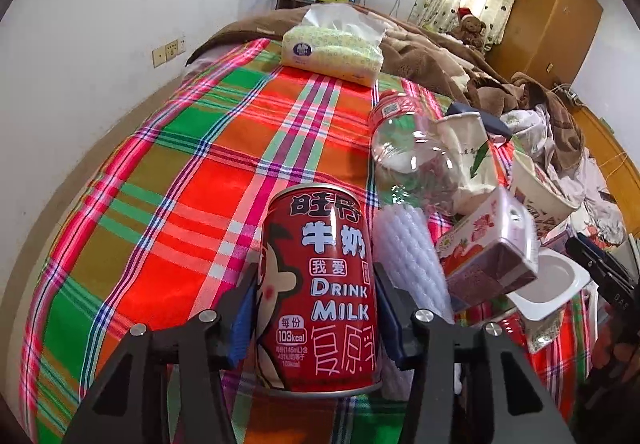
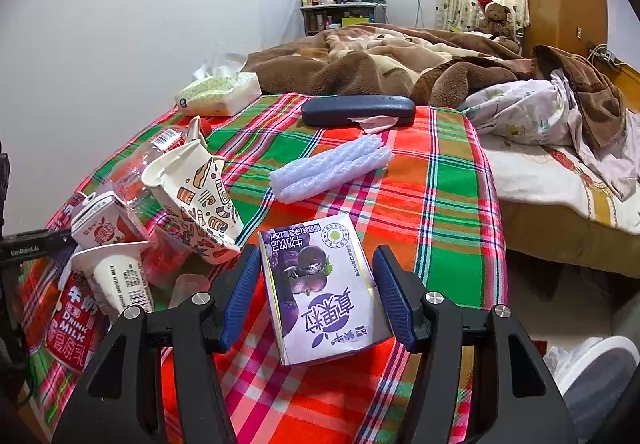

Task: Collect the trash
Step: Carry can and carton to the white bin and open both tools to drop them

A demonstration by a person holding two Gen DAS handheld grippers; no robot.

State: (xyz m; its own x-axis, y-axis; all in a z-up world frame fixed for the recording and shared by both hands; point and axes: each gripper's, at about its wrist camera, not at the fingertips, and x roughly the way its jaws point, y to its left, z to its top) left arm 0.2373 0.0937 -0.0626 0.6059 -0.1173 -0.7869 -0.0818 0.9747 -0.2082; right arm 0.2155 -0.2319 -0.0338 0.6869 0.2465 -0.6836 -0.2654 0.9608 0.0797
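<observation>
Here the left gripper [image 1: 316, 308] fingers clamp a red milk can [image 1: 318, 288], while the right gripper [image 2: 316, 296] fingers seemingly pinch a purple carton [image 2: 320, 292] on the bed [image 2: 440, 180].

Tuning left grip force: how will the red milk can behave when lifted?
The can looks rigid and undented, so probably it won't crush. Its glossy round wall may slip or twist between the fingers. Upright on soft bedding, it could tip if nudged.

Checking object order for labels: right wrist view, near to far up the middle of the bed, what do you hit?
Purple milk carton between the jaws → bubble-wrap roll → dark glasses case → brown blanket → shelf against the far wall.
</observation>
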